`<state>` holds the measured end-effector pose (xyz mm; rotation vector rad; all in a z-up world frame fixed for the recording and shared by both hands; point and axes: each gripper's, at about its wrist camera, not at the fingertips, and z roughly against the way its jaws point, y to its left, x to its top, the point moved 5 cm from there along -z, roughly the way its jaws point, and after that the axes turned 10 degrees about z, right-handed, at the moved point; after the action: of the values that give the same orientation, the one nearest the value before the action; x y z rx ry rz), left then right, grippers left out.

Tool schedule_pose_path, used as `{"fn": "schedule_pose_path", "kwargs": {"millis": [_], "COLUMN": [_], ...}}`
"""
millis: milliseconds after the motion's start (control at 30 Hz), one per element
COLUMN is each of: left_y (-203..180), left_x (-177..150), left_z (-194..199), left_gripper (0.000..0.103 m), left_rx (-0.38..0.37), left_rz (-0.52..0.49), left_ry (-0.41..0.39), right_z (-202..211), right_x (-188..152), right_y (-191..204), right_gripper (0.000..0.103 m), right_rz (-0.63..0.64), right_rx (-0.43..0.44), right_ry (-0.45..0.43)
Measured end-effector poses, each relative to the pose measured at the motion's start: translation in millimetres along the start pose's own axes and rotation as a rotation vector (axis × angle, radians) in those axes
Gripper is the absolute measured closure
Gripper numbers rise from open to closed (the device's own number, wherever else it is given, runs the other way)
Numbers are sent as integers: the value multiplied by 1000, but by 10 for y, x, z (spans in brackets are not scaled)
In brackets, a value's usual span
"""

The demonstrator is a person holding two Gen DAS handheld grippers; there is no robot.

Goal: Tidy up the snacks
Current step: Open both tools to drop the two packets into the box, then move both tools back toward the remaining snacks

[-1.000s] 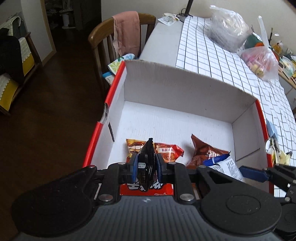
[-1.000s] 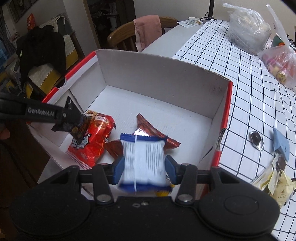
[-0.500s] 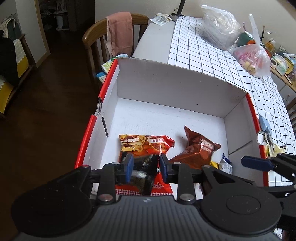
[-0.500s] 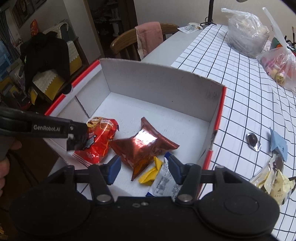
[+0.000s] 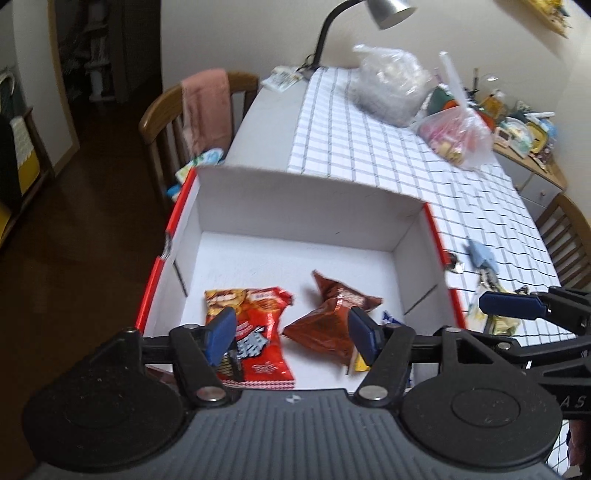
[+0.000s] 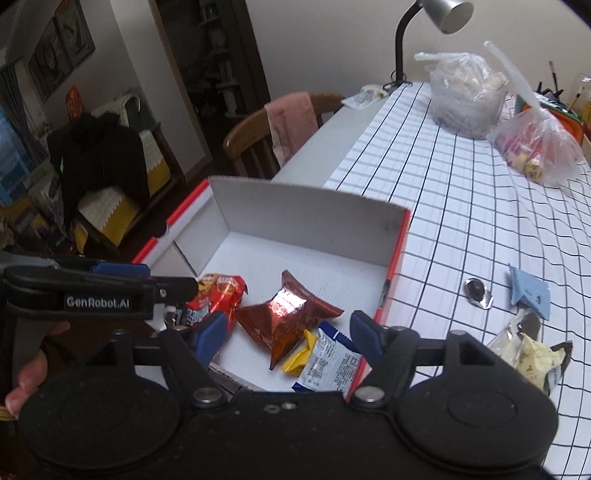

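A white cardboard box with red edges (image 5: 295, 206) (image 6: 295, 206) stands at the table's near left edge. Inside lie a red snack bag (image 5: 258, 332) (image 6: 218, 295), a brown foil bag (image 5: 328, 314) (image 6: 288, 314), a small yellow packet (image 6: 301, 356) and a blue-white packet (image 6: 328, 365). A small dark packet (image 5: 227, 363) lies beside the red bag. My left gripper (image 5: 293, 334) is open and empty above the box's near side. My right gripper (image 6: 286, 334) is open and empty above the packets.
Loose snacks lie on the checked tablecloth right of the box: a blue packet (image 6: 530, 297), a foil piece (image 6: 478, 291) and cream wrappers (image 6: 532, 360). Two plastic bags (image 6: 467, 96) (image 6: 535, 147), a lamp (image 6: 424, 29) and a chair with a pink towel (image 6: 291, 122) stand beyond.
Both grippers opened and pulled back upward. The left let go of the dark packet, the right let go of the blue-white packet; both packets now lie in the box.
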<state>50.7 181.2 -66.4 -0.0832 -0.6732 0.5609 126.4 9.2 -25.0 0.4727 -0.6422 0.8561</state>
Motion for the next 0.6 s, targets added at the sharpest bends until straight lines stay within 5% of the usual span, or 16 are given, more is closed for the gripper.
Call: {"fn": "schedule_pose_path", "kwargs": {"millis": [333, 600], "left_y": [-469, -959], "left_x": [-61, -169], "left_z": [275, 273], "left_gripper": [22, 14], "left_rx": [-89, -165], "left_rz": [-86, -131], "left_ry": [-54, -56], "right_z": [473, 766], "right_x": [-129, -380], "right_y": [-302, -754], "right_gripper": [7, 2], "right_rz": [-72, -109], "right_rx": [-31, -89], "right_ry": [-83, -97]}}
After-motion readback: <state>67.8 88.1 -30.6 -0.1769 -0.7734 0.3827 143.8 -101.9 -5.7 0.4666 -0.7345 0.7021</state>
